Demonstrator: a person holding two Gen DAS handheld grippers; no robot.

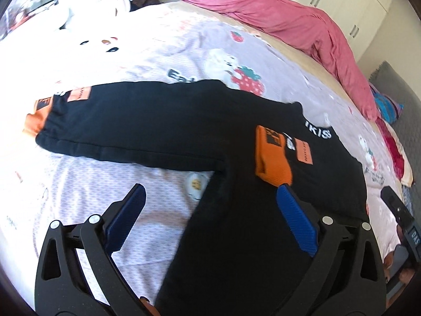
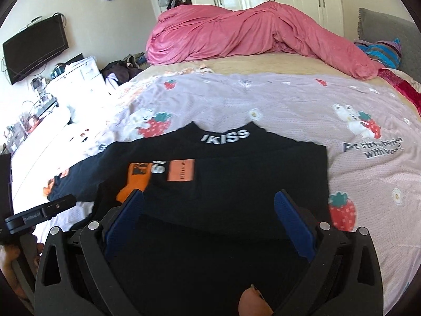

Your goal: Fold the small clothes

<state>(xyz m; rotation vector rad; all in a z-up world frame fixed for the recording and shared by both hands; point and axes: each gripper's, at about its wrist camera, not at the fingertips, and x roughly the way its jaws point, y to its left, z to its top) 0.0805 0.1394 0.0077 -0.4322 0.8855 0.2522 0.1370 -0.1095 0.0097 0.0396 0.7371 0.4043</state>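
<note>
A small black sweatshirt point(image 1: 236, 158) with orange cuffs and white collar lettering lies flat on the bed. One sleeve point(image 1: 126, 121) stretches out to the left; the other is folded across the chest, its orange cuff point(image 1: 273, 155) on the body. My left gripper point(image 1: 210, 202) is open and empty, over the left armpit area, apart from the fabric. In the right wrist view the sweatshirt point(image 2: 236, 179) fills the centre, collar point(image 2: 223, 135) far. My right gripper point(image 2: 210, 205) is open and empty above the lower body of the shirt.
The bed has a lilac strawberry-print sheet point(image 2: 289, 105). A pink duvet point(image 2: 250, 34) is heaped at the far side, with a striped pillow point(image 2: 381, 50) by the grey headboard. The other gripper's body point(image 2: 39, 213) shows at left. White wardrobes and a wall TV point(image 2: 34, 47) stand beyond.
</note>
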